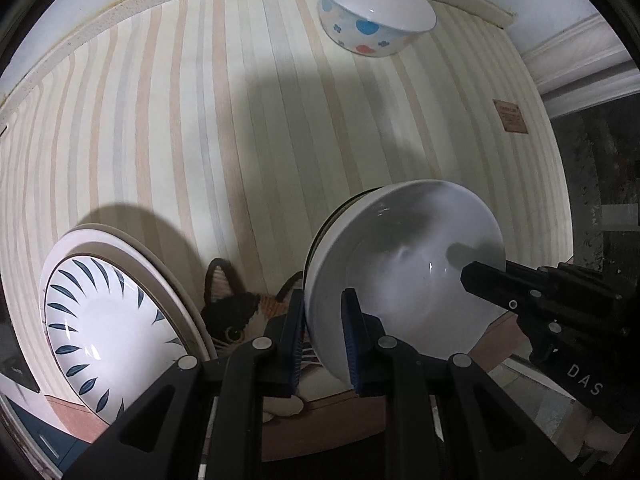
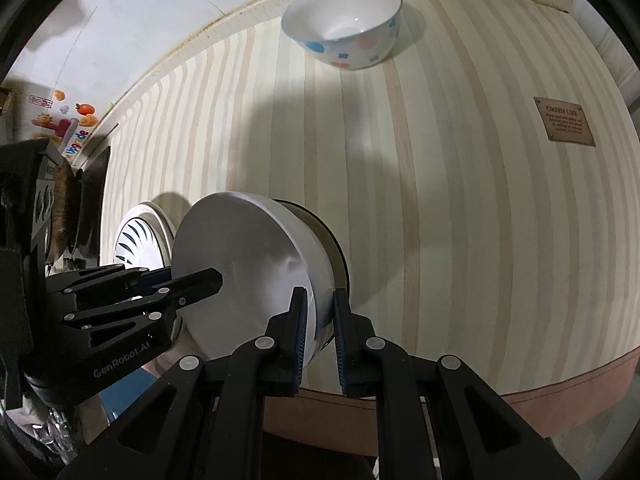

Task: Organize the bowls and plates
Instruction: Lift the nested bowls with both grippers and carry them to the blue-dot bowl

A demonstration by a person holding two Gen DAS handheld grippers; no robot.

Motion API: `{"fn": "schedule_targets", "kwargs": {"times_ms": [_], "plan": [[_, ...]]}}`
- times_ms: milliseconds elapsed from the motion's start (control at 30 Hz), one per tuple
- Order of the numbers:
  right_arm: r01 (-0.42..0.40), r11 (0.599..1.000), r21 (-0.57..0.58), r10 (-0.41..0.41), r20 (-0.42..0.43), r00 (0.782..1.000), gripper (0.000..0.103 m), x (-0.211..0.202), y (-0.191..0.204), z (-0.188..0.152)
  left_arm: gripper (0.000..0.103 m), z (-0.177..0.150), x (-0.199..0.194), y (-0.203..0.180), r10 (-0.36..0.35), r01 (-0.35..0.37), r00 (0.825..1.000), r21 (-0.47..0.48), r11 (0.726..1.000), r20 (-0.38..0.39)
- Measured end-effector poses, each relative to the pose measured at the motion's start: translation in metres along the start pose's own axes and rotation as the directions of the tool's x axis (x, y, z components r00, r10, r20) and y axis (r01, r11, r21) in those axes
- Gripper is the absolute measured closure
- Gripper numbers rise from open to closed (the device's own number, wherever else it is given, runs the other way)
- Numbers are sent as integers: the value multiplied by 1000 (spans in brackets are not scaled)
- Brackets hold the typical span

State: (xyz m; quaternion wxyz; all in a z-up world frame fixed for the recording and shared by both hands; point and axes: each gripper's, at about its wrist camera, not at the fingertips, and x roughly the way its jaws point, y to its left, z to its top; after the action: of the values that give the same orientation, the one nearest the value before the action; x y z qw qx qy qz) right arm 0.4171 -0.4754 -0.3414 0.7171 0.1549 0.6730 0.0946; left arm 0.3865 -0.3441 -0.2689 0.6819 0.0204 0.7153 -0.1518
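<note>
A plain white ceramic bowl [image 1: 404, 276] was held up between both grippers, tilted over a striped cream and beige tablecloth [image 1: 200, 120]. The left gripper [image 1: 326, 340], black with blue ribbed pads, was clamped tight on the bowl's near rim, one finger outside the wall and one inside. In the right wrist view the right gripper [image 2: 318, 336] pinched the opposite rim of the same bowl [image 2: 248, 264] in the same way, jaws narrow, with one pad on the inner face and one on the outer. Each gripper also showed in the other's camera, reaching in from the side. The bowl sat above the near edge of the table, just beside a round white plate with dark blue leaf strokes [image 1: 108, 320], which lay on a larger pale plate [image 1: 176, 292]. A printed cat face [image 1: 236, 316] on the cloth peeked out between plate and bowl. Well apart, at the far edge of the table, stood a white bowl dotted with blue and pink spots [image 1: 372, 16], upright and empty. A small brown label [image 2: 564, 120] was sewn to the cloth on the right.
</note>
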Motion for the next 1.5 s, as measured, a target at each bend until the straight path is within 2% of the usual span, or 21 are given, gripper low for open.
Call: {"fn": "schedule_targets", "kwargs": {"times_ms": [400, 667, 833, 900, 933, 967, 1000, 1033, 1133, 1200, 1367, 1433, 1467, 1500], "plan": [[22, 1000, 16, -21, -38, 999, 86, 8, 2, 8, 87, 6, 12, -9, 48, -48, 999, 27, 998, -9], [2, 999, 40, 0, -56, 998, 86, 11, -5, 5, 87, 5, 11, -11, 59, -59, 998, 38, 998, -10], [-60, 995, 74, 59, 3, 998, 85, -21, -14, 12, 87, 7, -36, -8, 34, -36, 996, 23, 999, 87], [-84, 993, 88, 79, 61, 995, 83, -44, -20, 21, 84, 20, -61, -5, 20, -21, 989, 7, 1000, 149], [-104, 990, 96, 94, 102, 990, 73, -59, -24, 30, 80, 30, -70, -2, 9, -7, 985, -11, 1000, 174], [-119, 987, 105, 105, 132, 986, 66, -67, -28, 37, 72, 40, -76, 2, -4, 10, 981, -27, 1000, 193], [-140, 983, 115, 120, 166, 979, 48, -75, -33, 47, 65, 53, -79, 6, -18, 28, 978, -44, 999, 209], [-156, 980, 121, 131, 188, 973, 41, -79, -38, 58, 64, 71, -80, 10, -23, 38, 975, -67, 997, 222], [-197, 966, 169, 150, 258, 954, 41, -80, -59, 101, 64, 117, -67, 22, -49, 79, 973, -122, 989, 226], [-206, 960, 190, 150, 272, 950, 41, -71, -70, 127, 64, 146, -52, 26, -73, 106, 974, -147, 983, 212], [-191, 954, 230, 131, 251, 959, 42, -30, -87, 191, 64, 206, -8, 19, -58, 81, 985, -138, 987, 165], [-175, 958, 226, 122, 228, 966, 49, -13, -86, 209, 64, 217, 7, 15, -45, 64, 989, -125, 990, 144], [-168, 961, 221, 120, 213, 970, 53, -7, -87, 212, 67, 221, 16, 13, -38, 54, 990, -116, 992, 133], [-161, 964, 213, 122, 188, 975, 64, 3, -85, 219, 83, 225, 24, 11, -43, 56, 991, -104, 993, 123]]}}
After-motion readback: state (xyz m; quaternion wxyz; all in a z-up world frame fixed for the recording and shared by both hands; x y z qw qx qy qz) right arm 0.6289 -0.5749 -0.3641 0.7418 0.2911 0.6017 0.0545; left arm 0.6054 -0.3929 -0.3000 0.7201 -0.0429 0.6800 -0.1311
